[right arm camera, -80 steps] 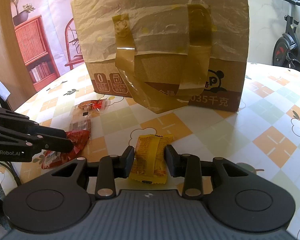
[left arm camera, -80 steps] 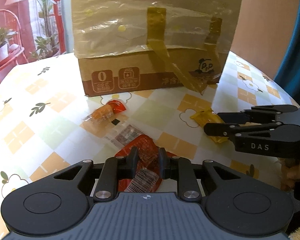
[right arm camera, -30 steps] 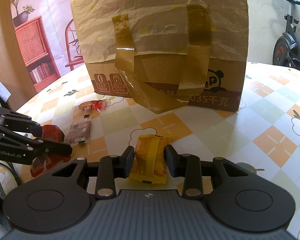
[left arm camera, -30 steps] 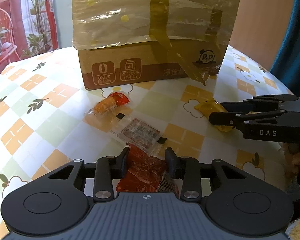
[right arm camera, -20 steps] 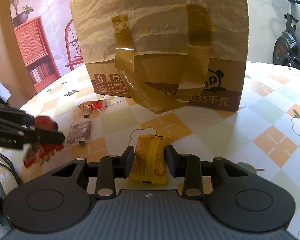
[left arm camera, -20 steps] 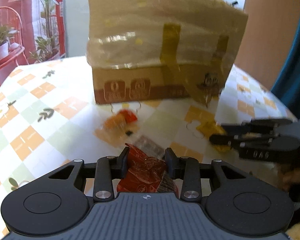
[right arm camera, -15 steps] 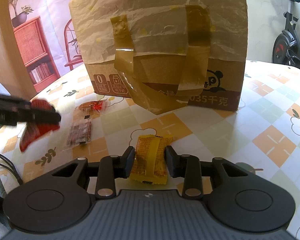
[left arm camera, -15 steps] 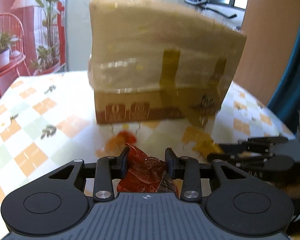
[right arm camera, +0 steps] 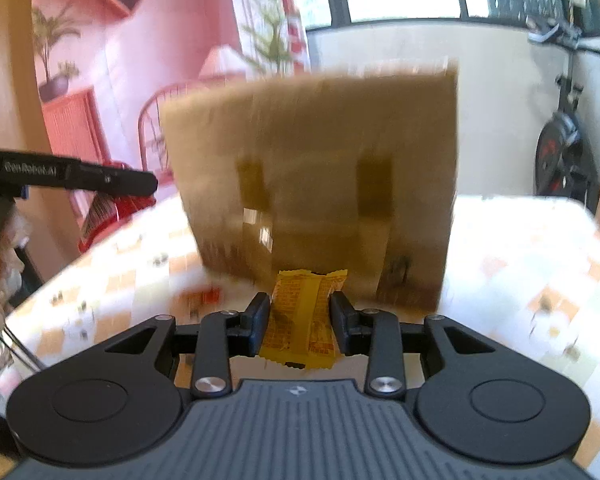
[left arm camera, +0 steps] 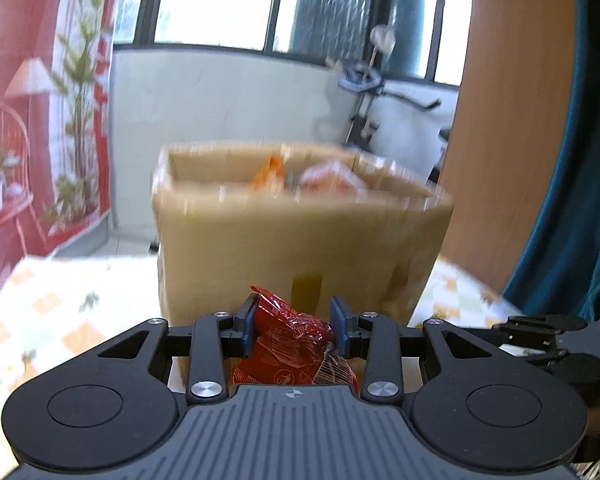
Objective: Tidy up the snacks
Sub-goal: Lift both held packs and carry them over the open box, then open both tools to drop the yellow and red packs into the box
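My left gripper point(left arm camera: 294, 318) is shut on a red snack packet point(left arm camera: 296, 348) and holds it in the air in front of the cardboard box point(left arm camera: 300, 236). The box is open at the top, with orange and red packets point(left arm camera: 300, 174) inside. My right gripper point(right arm camera: 300, 316) is shut on a yellow snack packet point(right arm camera: 304, 320), lifted above the table and facing the box point(right arm camera: 320, 176). The left gripper point(right arm camera: 140, 184) with its red packet point(right arm camera: 108, 210) also shows at the left of the right wrist view. Both views are blurred by motion.
The checked tablecloth point(right arm camera: 520, 260) lies around the box. A small red-orange packet point(right arm camera: 204, 296) lies blurred on the table near the box's left corner. An exercise bike point(right arm camera: 560, 152) stands beyond the table at the right. The right gripper's arm point(left arm camera: 548, 332) shows at the lower right.
Both grippers have risen with their packets. The left one rose enough that the box's open top now shows. The right one lifted the yellow packet off the table.
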`<state>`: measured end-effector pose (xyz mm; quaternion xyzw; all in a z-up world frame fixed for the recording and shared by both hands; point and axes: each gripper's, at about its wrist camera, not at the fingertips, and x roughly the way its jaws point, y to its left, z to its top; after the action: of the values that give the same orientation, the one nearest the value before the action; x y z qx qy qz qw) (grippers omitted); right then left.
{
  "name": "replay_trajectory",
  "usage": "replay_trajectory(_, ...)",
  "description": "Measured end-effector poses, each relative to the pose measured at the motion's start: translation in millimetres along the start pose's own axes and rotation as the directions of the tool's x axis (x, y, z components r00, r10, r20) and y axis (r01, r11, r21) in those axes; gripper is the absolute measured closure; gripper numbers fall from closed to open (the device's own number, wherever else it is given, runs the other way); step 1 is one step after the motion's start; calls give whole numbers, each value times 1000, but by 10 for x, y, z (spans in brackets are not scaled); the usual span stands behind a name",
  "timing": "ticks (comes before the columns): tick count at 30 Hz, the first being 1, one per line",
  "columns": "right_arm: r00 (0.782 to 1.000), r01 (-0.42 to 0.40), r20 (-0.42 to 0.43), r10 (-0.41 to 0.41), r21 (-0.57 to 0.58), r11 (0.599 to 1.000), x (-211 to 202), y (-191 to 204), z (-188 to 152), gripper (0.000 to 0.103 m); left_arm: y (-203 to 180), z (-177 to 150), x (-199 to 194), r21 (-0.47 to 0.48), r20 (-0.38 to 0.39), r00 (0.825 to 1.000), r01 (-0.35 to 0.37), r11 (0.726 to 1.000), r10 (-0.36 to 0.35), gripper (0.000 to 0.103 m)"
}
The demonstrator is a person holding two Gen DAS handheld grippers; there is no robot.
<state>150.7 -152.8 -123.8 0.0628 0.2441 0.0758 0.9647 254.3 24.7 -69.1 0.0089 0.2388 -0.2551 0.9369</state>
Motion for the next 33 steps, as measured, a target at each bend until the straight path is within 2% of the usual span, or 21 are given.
replay_trajectory(3, 996, 10, 88, -8, -22, 1000, -140, -35, 314, 67, -33, 236, -8, 10, 61, 998, 6, 1000, -6, 63)
replay_trajectory(9, 976, 37, 219, -20, -72, 997, -212, -87, 968, 67, -123, 657, 224, 36, 127, 992, 12, 999, -16, 63)
replay_trajectory(11, 971, 51, 237, -31, -78, 996, -139, -118, 1127, 67, -161, 807, 360, 44, 132, 991, 17, 999, -23, 63)
replay_trajectory(15, 969, 103, 232, -81, -80, 991, 143, -204, 1357, 67, -214, 979, 645, 52, 111, 994, -21, 998, 15, 63)
replay_trajectory(19, 970, 158, 199, -138, -88, 983, 421, -272, 1445, 67, -251, 1024, 945, 64, 59, 997, -50, 997, 46, 62)
replay_trajectory(21, 971, 168, 184, -151, -78, 983, 521, -296, 1450, 67, -261, 1019, 1028, 78, 48, 997, -58, 995, 54, 56)
replay_trajectory(22, 971, 174, 180, -158, -77, 982, 548, -308, 1435, 67, -253, 1019, 1067, 84, 39, 997, -66, 994, 63, 49)
replay_trajectory(23, 970, 185, 175, -169, -78, 980, 583, -323, 1432, 65, -257, 1018, 1091, 89, 33, 997, -72, 993, 69, 48)
replay_trajectory(25, 968, 205, 165, -190, -74, 976, 642, -350, 1407, 64, -206, 1007, 1081, 96, 21, 996, -84, 992, 83, 47)
replay_trajectory(29, 967, 216, 153, -205, -54, 975, 637, -393, 1328, 50, -95, 992, 998, 80, 23, 995, -101, 992, 100, 35)
replay_trajectory(33, 964, 206, 176, -198, -29, 978, 519, -399, 1267, 50, 71, 973, 876, 37, 14, 993, -114, 993, 113, 35)
